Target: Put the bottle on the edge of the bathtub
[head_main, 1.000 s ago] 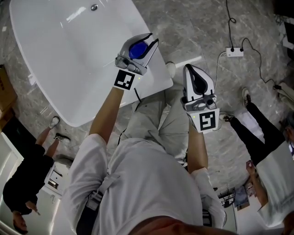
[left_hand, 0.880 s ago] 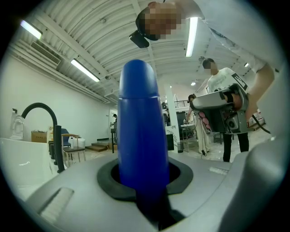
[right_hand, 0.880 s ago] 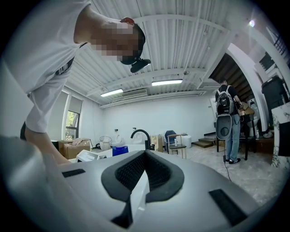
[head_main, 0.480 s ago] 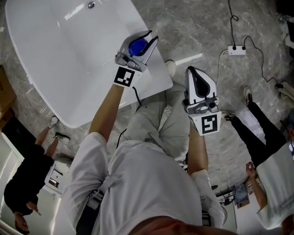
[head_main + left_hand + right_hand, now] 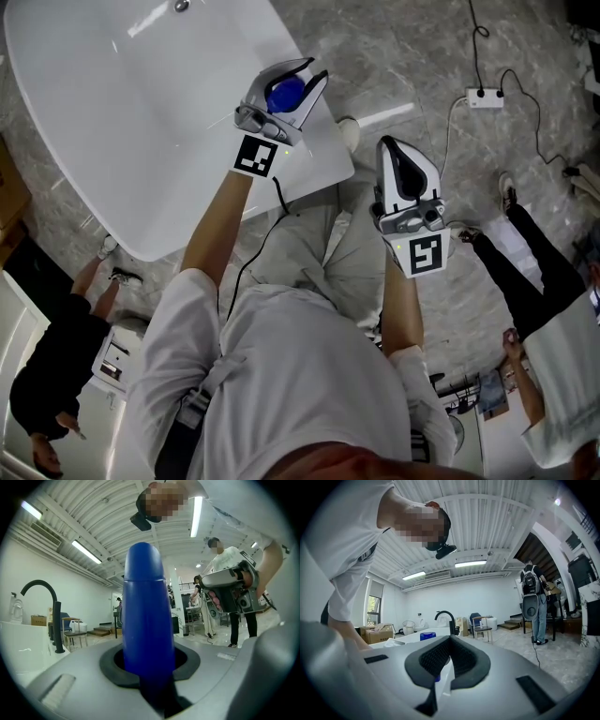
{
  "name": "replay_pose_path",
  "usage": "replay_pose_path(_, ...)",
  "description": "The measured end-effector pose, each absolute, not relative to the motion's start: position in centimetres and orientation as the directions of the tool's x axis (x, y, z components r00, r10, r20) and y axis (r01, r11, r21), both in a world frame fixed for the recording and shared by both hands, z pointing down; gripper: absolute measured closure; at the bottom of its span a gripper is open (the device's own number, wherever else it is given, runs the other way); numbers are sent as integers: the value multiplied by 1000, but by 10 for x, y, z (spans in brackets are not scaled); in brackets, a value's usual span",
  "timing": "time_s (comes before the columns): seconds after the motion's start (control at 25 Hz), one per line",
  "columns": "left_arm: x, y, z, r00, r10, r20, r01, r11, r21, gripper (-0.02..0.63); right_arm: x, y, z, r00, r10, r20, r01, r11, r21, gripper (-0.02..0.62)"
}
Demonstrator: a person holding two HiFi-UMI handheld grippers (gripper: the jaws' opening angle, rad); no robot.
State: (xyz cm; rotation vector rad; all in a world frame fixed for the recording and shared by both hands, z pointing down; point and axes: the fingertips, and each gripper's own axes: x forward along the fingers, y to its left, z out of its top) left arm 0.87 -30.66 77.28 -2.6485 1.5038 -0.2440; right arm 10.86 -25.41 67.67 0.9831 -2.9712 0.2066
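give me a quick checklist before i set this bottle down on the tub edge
1. blue bottle clamped in left tool: ok
2. blue bottle over the bathtub rim: ok, judging by the head view
3. bottle base touching the rim: cannot tell
4. bottle upright: cannot tell
5. right tool shut, empty and off the tub: ok
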Motion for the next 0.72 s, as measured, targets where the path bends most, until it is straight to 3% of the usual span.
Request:
replay_pose_path(0.12,12,-307,778,508,-855,106,-842,-519,-145,455,113,-254,678,-801,-597,53,-598,792,-124,594)
replay_pose_path(0.24,15,-305,781,514,-849,120,-836,-527,-150,336,117,-254,676,-798,-601,54,-602,788,-126,594)
replay_pose_path(0.4,13,-301,778,495,-859,131,-844,-511,-164,231,120,-251,671,-796,-602,60,-604,785,-136,594)
replay_pose_path(0.72,10,-301,753,483,-864,143,-844,-502,-187,193,124,-243,644,-793,-605,67,-608,780,-149,595)
